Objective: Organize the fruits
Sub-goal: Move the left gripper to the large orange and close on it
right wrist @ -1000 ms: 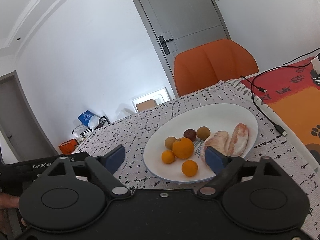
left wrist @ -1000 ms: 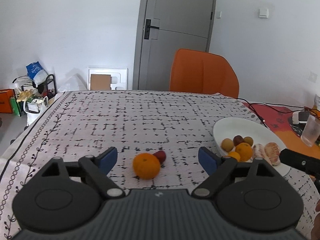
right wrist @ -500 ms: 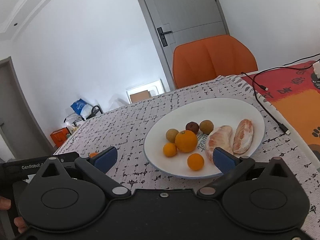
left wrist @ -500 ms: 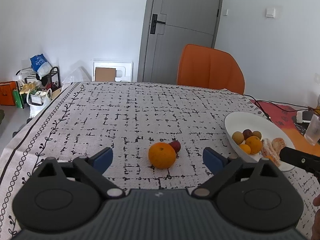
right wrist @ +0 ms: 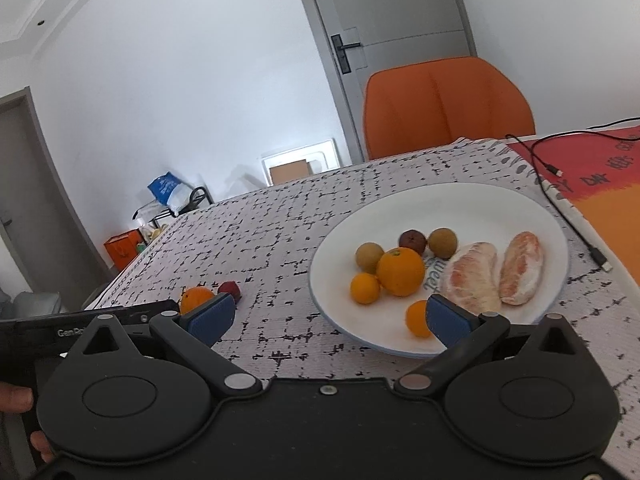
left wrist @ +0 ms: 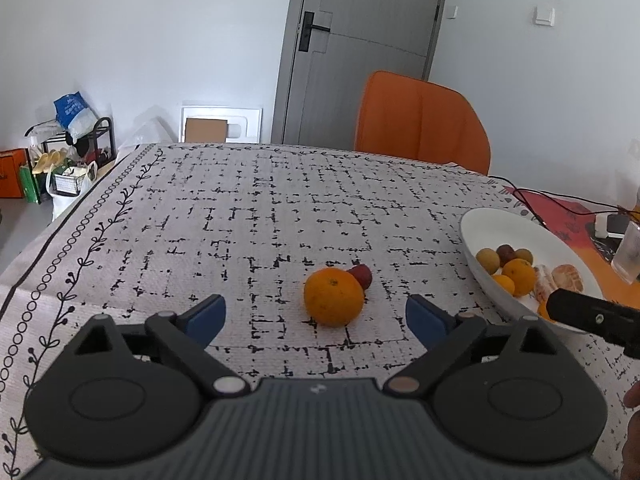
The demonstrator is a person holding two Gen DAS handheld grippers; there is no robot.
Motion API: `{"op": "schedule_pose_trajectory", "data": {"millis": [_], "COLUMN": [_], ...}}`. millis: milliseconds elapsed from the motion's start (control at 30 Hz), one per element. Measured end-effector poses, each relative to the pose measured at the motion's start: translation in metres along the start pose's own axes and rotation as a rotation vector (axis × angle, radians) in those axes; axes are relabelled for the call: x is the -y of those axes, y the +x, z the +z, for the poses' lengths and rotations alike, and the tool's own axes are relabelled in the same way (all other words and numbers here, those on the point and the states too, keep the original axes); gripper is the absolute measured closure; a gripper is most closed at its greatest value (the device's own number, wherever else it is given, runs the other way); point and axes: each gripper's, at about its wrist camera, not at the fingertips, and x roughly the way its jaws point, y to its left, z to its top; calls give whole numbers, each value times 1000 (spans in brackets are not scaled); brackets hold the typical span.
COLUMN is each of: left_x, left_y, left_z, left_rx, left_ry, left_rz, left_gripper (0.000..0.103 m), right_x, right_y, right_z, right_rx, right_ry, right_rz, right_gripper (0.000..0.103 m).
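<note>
Pickup approach: the left gripper (left wrist: 316,314), jaws just spread wide and empty, faces the orange (left wrist: 334,297) lying on the table left of the plate (left wrist: 472,232). Next: straddle it, clamp. Right gripper (right wrist: 326,316) empty too.

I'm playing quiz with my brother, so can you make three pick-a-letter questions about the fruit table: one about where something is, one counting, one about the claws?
1. Where is the small red fruit?
A. on the white plate
B. on the tablecloth, behind the big orange
C. on the chair

2. How many peeled pomelo pieces lie on the white plate?
A. two
B. four
C. none

3. How is the left claw?
A. shut on the orange
B. shut and empty
C. open, holding nothing

Answers:
1 B: it peeks out behind the orange on the patterned tablecloth.
2 A: two pomelo pieces lie side by side.
3 C: its blue pads stand wide apart, short of the orange.
</note>
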Motion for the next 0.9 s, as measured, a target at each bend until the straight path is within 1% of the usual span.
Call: {"op": "schedule_pose_trajectory", "data": {"millis": [200, 367, 433, 533, 633, 667, 700, 733, 767, 800, 900], "left_x": [-3, -2, -1, 0, 2, 3, 4, 4, 4, 4, -1], "left_y": [16, 23, 26, 32, 38, 40, 43, 45, 48, 47, 45], "left_z": [2, 6, 8, 8, 7, 7, 6, 6, 5, 4, 6], "left_rx": [-24, -25, -24, -37, -58, -64, -71, -82, -91, -84, -82], "left_ry": [-11, -21, -22, -17, -17, -12, -7, -4, -5, -3, -24], "left_rz": [1, -13, -22, -38, -57, -63, -66, -68, -69, -63, -64], "left_gripper": [9, 10, 11, 17, 24, 28, 36, 42, 52, 63, 63], "right_x": [-3, -3, -3, -5, -8, -8, -9, -10, -10, -10, -11], "right_y": [12, 19, 21, 24, 26, 27, 27, 27, 28, 28, 29], "right_z": [2, 7, 9, 12, 14, 14, 14, 14, 14, 13, 13], "right_rx": [-13, -20, -20, -18, -17, -16, -15, -14, -13, -11, -15], "right_ry": [-17, -17, -19, -21, -22, -23, -24, -24, -23, -21, -19], "right_rz": [13, 10, 6, 1, -7, -9, -12, -15, -16, -15, -13], "right_gripper": [0, 0, 0, 0, 0, 0, 0, 0, 0, 0, 0]}}
